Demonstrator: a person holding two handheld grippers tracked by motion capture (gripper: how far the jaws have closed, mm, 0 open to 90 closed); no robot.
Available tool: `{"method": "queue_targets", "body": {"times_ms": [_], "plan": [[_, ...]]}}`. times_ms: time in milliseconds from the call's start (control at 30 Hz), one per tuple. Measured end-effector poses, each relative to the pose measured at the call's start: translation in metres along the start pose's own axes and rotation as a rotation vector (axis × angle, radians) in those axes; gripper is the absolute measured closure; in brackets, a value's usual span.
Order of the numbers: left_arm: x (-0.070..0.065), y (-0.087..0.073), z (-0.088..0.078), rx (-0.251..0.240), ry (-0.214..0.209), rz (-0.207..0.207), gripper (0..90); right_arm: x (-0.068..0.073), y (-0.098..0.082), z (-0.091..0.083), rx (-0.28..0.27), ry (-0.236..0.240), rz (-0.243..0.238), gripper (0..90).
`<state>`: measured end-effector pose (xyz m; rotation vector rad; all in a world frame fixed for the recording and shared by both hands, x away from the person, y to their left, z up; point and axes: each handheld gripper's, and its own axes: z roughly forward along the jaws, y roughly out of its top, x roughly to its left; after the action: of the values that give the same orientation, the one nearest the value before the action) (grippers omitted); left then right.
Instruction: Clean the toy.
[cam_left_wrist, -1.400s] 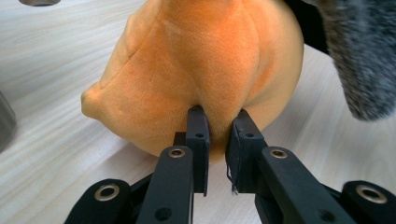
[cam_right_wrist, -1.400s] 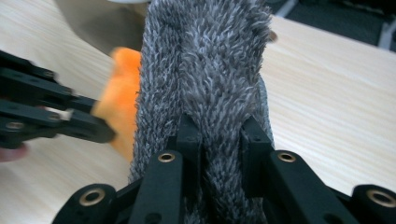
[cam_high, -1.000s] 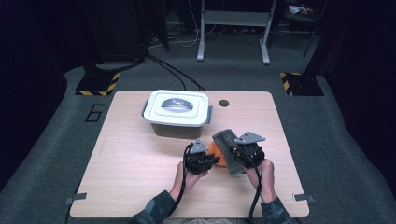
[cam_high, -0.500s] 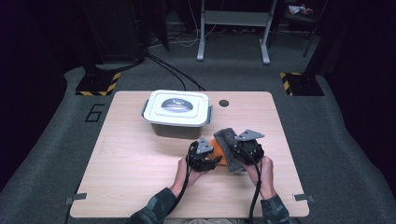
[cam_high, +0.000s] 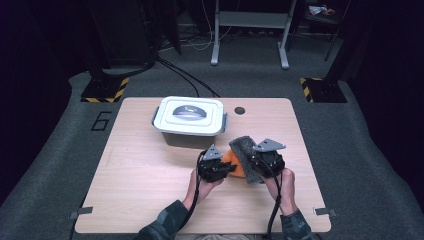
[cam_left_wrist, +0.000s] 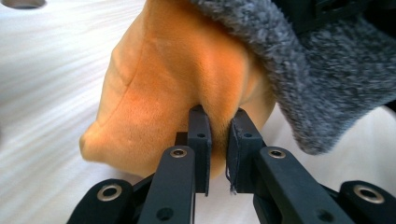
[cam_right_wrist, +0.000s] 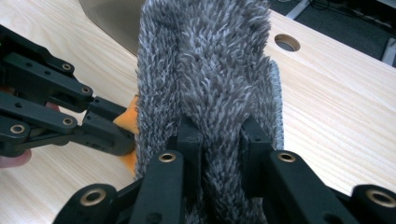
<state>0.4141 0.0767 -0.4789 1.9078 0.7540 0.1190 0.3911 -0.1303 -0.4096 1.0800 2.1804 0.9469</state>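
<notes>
Left gripper view: black jaws pinch a fold of orange plush fabric (cam_left_wrist: 177, 88), having just opened and closed on it again.

Right gripper (cam_right_wrist: 217, 135) clamps a shaggy grey cloth (cam_right_wrist: 205, 60) that drapes over the orange piece; the left gripper (cam_high: 220, 169) meets it from the side. Both pieces lie on the wooden table (cam_high: 145, 175) toward its right half, just in front of a white lidded container (cam_high: 189, 116), a person's hands (cam_high: 286, 186) behind the tools.
</notes>
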Motion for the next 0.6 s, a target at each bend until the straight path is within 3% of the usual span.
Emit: {"method": "queue_targets", "body": {"times_ms": [67,333,533,600], "plan": [[-0.001,0.000,-0.002,-0.002,-0.011,-0.007,81.4,0.001,0.001,-0.001,-0.001,-0.004,0.004,74.5],[0.006,-0.003,0.001,0.015,0.023,-0.028,80.5,0.007,0.001,0.013,0.034,-0.028,-0.015,74.7],[0.006,-0.003,0.002,0.015,0.027,-0.021,79.7,0.002,-0.001,0.012,0.028,-0.035,-0.022,74.8],[0.006,-0.004,0.002,0.009,0.026,-0.032,79.5,-0.004,-0.005,0.011,0.031,-0.039,-0.002,74.7]]}}
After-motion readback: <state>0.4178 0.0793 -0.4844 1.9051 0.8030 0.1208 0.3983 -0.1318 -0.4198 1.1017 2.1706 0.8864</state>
